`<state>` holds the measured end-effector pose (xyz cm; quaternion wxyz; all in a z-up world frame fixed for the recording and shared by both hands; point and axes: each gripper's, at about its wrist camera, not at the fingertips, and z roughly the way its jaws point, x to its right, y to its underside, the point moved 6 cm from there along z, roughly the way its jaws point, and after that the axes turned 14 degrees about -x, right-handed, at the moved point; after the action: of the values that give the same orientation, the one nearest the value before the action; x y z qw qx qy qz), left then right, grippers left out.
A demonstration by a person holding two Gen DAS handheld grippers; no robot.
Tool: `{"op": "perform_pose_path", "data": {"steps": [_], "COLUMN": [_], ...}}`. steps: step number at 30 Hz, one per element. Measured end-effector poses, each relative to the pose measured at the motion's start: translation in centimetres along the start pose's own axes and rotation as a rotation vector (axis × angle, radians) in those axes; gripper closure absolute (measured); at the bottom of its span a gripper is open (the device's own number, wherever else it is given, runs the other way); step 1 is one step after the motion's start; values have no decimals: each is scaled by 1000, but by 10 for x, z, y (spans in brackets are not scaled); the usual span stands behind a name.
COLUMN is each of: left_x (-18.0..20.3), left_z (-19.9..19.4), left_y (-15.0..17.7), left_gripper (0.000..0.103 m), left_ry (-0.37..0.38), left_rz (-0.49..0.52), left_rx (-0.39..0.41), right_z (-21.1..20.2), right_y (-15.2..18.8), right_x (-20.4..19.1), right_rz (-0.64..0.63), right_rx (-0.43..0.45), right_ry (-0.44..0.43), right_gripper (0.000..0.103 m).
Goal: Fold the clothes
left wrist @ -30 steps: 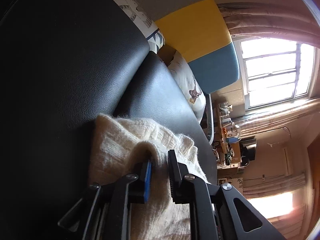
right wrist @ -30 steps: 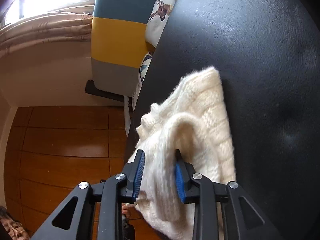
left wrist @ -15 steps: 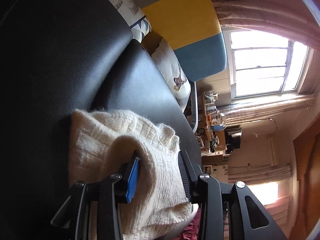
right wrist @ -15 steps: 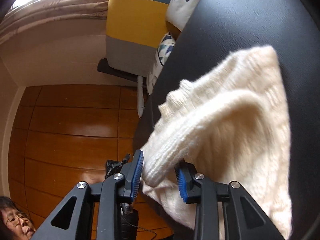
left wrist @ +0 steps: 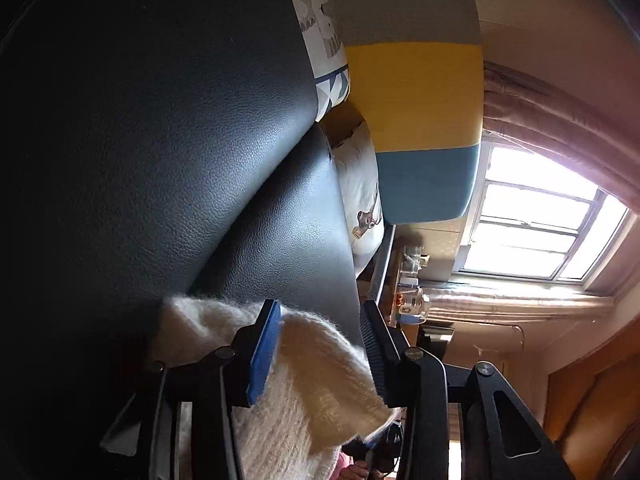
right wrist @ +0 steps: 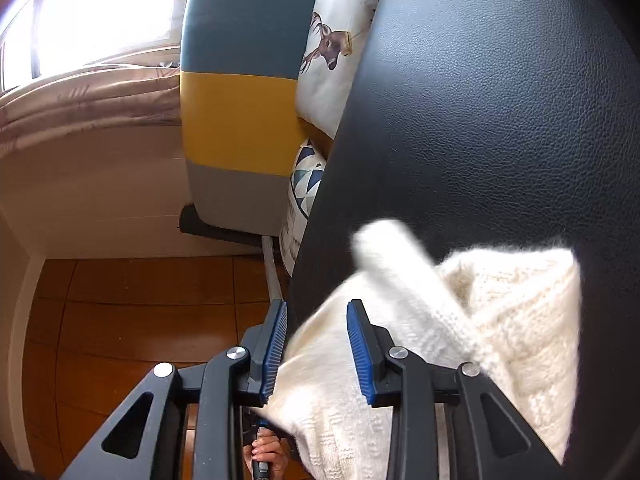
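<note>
A cream knitted sweater (left wrist: 320, 380) lies bunched on a black leather seat (left wrist: 200, 140). In the left wrist view a thick fold of it sits between the pads of my left gripper (left wrist: 320, 306), whose jaws are opening and no longer squeeze it. The knit ends about level with those fingertips. In the right wrist view the sweater (right wrist: 520, 320) drapes over the seat (right wrist: 480, 100) edge. My right gripper (right wrist: 318, 305) is shut on a fold of it, and a sleeve end (right wrist: 384, 248) sticks up just past the pads.
A deer-print cushion (right wrist: 336, 48) and a geometric cushion (right wrist: 304, 176) lean at the seat's far end against a blue, yellow and grey panel (right wrist: 240, 112). A wooden floor (right wrist: 120, 300) lies beyond the seat edge. A hand (right wrist: 266, 452) shows below the right gripper. A bright window (left wrist: 532, 220) is behind.
The left jaws have spread wider around the sweater fold, and the left view has rolled. Both grippers have shifted along the seat, with the sweater now bunched nearer the fingertips.
</note>
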<state>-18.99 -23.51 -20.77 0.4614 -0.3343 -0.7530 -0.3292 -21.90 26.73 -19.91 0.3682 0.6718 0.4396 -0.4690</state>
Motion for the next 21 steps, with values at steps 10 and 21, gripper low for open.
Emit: {"op": "perform_pose_path", "data": {"steps": [10,21], "left_x": [4,17], "left_z": [-37,13], "left_y": [61,106], "left_gripper": [56,56], "left_ry": [-397,-830], "left_rz": [415,847], "left_rx": [-3,-42], "right_z": [-23,-12], "right_y": [50,98], "right_x": [-30,-13], "right_rz": [-249,-439], "right_rx": [-11,-7], "right_ry": [256,745], "right_gripper": [70,70]}}
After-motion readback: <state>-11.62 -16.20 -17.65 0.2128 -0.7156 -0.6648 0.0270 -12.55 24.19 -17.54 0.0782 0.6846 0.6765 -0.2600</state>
